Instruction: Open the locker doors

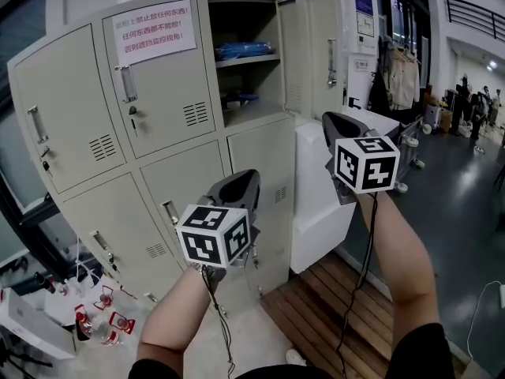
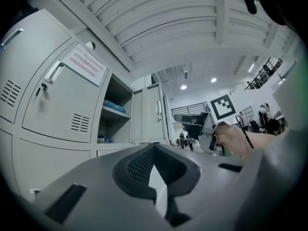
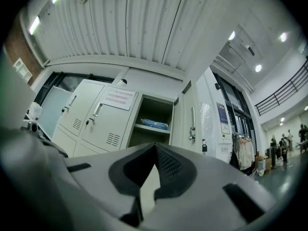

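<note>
Both tongs are sitting clenched tight with nothing in them. The left tongs [image 1: 249,174] are pointing at the closed lower doors [image 1: 185,188]. The right tongs [image 1: 333,118] are floating at about 2 o'clock from them, just under the bottom corner of the open door in the head view.

The tall beige metal locker cabinet [image 1: 71,125] is filling everything at 12 o'clock. Its top-right door [image 1: 312,50] is hanging wide open, showing a shelf with blue packets [image 1: 245,50]. At 9 o'clock of that opening, the door wearing a white paper notice [image 1: 154,31] is sitting closed. A white boxy unit [image 1: 316,204] is standing at 3 o'clock of the locker.
</note>
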Tool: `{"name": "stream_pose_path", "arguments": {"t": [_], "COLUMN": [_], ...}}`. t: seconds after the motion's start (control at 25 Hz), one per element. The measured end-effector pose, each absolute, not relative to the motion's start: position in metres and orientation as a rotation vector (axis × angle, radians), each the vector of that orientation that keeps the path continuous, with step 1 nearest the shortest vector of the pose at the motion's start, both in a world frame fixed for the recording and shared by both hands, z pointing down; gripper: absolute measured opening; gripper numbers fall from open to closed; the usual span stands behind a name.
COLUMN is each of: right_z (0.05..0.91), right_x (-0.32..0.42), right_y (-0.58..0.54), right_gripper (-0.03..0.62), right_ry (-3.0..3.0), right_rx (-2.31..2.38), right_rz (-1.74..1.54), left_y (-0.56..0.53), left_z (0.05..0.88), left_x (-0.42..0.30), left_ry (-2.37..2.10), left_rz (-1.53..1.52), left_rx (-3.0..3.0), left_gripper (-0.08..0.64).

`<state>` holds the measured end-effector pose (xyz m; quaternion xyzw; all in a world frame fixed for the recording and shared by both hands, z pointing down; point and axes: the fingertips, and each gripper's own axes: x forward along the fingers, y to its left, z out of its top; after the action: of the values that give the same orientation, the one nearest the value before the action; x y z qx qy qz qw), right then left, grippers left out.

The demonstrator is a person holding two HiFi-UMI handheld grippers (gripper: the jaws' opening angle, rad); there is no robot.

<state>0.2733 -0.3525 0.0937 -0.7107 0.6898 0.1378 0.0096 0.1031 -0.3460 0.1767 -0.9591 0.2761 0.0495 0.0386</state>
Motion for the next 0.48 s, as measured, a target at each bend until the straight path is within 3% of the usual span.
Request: {"name": "stream_pose_path", "arguments": {"t": [0.48], "right_z": [0.106], "right_x": [0.251], "right_y": [-0.321], "right_gripper": [0.0], "right_ry": [2.252], "right_rx": [-2.15], "right_rz": [0.423], "left_y": [-0.313], "left_z": [0.171], "left_x": [0.095], "left_ry": [0.917], "left_rz": [0.168], "left_rx": [-2.91], "left_gripper": [-0.002]}}
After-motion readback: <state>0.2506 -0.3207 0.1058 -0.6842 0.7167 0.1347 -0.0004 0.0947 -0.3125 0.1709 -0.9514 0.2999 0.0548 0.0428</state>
